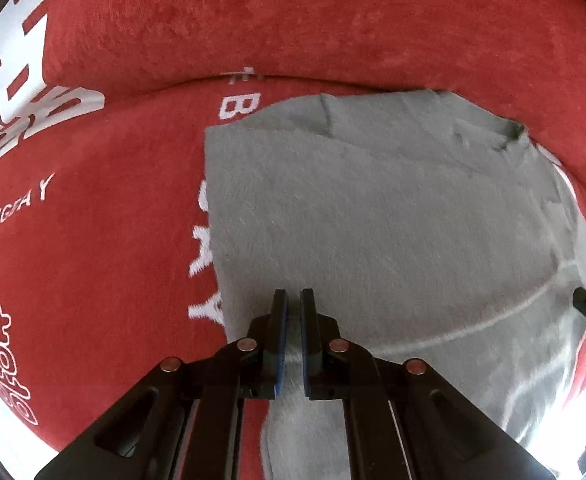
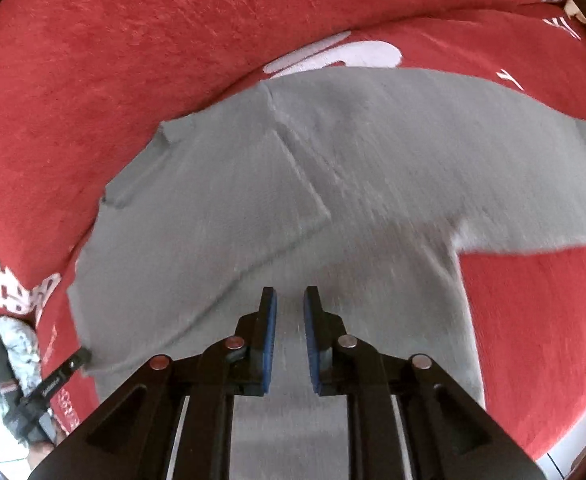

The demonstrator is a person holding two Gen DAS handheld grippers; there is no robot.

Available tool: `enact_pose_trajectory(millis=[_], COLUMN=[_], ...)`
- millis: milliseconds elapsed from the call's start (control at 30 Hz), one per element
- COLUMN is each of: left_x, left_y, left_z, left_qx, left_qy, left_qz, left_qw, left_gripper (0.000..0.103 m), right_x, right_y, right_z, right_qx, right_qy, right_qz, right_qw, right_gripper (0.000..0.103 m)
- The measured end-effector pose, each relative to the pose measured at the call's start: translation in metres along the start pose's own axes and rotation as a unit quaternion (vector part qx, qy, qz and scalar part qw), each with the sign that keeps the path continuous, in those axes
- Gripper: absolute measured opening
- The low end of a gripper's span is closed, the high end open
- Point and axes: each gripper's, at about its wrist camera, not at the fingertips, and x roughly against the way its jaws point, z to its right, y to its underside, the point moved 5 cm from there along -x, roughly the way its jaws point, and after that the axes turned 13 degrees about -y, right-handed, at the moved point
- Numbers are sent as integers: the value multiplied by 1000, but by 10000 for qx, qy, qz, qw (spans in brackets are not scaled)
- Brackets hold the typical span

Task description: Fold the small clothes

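Pinched the grey garment (image 1: 393, 208) edge in closed left gripper (image 1: 294, 300); right gripper (image 2: 290, 300), slightly parted, hovered empty above cloth stretching ahead and rightward.

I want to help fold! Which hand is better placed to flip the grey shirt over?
Probably left: the left gripper is shut on the grey shirt at its edge, while the right gripper hangs above, pads apart, gripping nothing.

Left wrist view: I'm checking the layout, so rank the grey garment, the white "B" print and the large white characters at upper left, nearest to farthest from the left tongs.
1. Grey garment: right under the left tongs.
2. White "B" print: beyond, slightly left.
3. Large white characters: far upper left.
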Motion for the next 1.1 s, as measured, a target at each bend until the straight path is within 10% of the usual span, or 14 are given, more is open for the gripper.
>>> enact_pose_trajectory(millis=[300,333,367,400,767,1100], left_x=[26,29,31,34,62,56], left_y=[33,38,40,45,62,66], left_z=[28,31,35,36,54,72], left_qx=[-343,-406,-442,-452,-873,-1005], left_qy=[58,44,28,-61,-45,-79], left_qz=[-82,-80,-82,-67,141,15], left_qw=[9994,9991,9990,9989,9961,9949], left_gripper=[10,22,74,101,101,101], right_x=[17,19,23,26,42,44], right_y=[53,57,62,66,99,107], right_z=[-18,-19,-20,-22,-31,-9], right_qx=[-169,-194,-204,-198,-367,-715], right_qy=[-269,-312,-341,-362,-444,-489], right_qz=[-85,-75,-67,-46,24,-61], right_qw=[9995,9993,9992,9991,9983,9962], right_gripper=[29,31,33,33,58,61])
